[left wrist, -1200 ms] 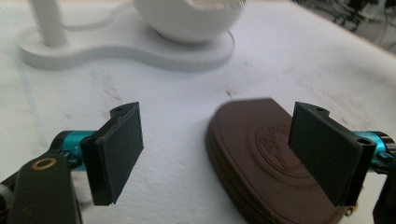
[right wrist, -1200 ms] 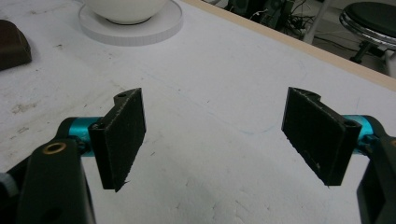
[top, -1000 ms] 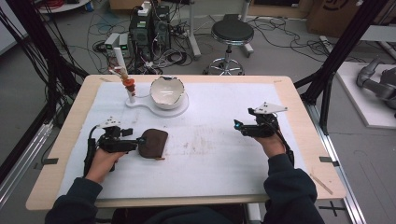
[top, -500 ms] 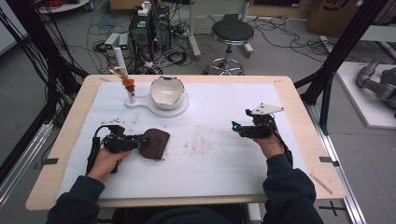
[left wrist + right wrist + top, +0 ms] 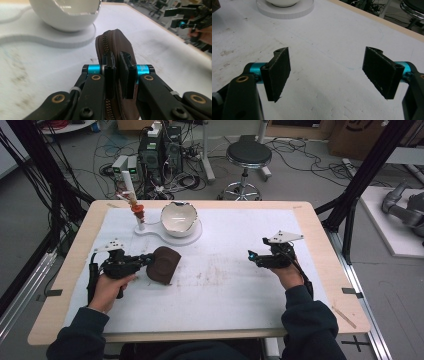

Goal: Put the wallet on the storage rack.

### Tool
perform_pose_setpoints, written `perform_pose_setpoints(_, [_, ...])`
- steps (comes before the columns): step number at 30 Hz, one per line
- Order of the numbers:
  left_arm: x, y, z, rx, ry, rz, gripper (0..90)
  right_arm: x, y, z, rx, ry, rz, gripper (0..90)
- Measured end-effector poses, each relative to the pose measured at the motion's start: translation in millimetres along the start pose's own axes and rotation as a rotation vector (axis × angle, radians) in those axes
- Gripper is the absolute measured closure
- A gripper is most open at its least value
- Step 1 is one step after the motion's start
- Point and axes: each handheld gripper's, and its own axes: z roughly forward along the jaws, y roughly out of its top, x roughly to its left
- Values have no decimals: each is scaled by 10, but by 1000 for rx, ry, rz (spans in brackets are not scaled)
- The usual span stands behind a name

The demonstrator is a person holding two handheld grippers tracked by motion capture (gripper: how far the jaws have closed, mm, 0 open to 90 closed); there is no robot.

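A brown zippered pouch (image 5: 164, 265) is at the left of the white table cover, tipped up on edge. My left gripper (image 5: 148, 261) has just been closing and is shut on the pouch's near edge. In the left gripper view the pouch (image 5: 117, 41) stands upright between the jaws of the left gripper (image 5: 117, 61), zipper facing me, with the pads pressed on both sides. My right gripper (image 5: 251, 255) hovers at the right of the table, open. In the right gripper view the right gripper (image 5: 328, 66) has nothing but bare table cover between its wide-set pads.
A white cracked-egg-shaped bowl (image 5: 177, 218) sits on a white base (image 5: 192, 237) at the back left, just beyond the pouch. A thin white post with an orange piece (image 5: 137, 211) stands at the base's left end. The wooden table edge (image 5: 320, 245) runs along the right.
The left gripper's jaws closed onto the pouch's edge and rose a little, tipping the pouch from flat up onto its side. The right gripper has stayed in place.
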Motion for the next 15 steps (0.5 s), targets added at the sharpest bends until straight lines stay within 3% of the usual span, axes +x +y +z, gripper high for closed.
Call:
perform_pose_setpoints(5, [-88, 28, 53, -4, -2, 56, 836, 23, 6, 35, -4, 26, 8, 229])
perform_pose_setpoints(7, [-127, 50, 70, -3, -13, 85, 838, 61, 12, 86, 3, 51, -11, 229])
perform_pose_setpoints(10, [-206, 64, 120, 5, -51, 149, 838, 133, 18, 234, 6, 156, -9, 235])
perform_pose_setpoints(12, [-226, 67, 134, 8, -59, 162, 838, 185, 31, 333, -9, 249, 1, 235])
perform_pose_setpoints(13, [-274, 77, 163, 23, -79, 208, 837, 221, 43, 383, -13, 292, -4, 235])
perform_pose_setpoints(14, [-274, 77, 163, 23, -79, 208, 837, 272, 61, 437, -6, 330, -11, 235])
perform_pose_setpoints(15, [-299, 81, 177, 29, -90, 229, 837, 272, 61, 437, -6, 330, -11, 235])
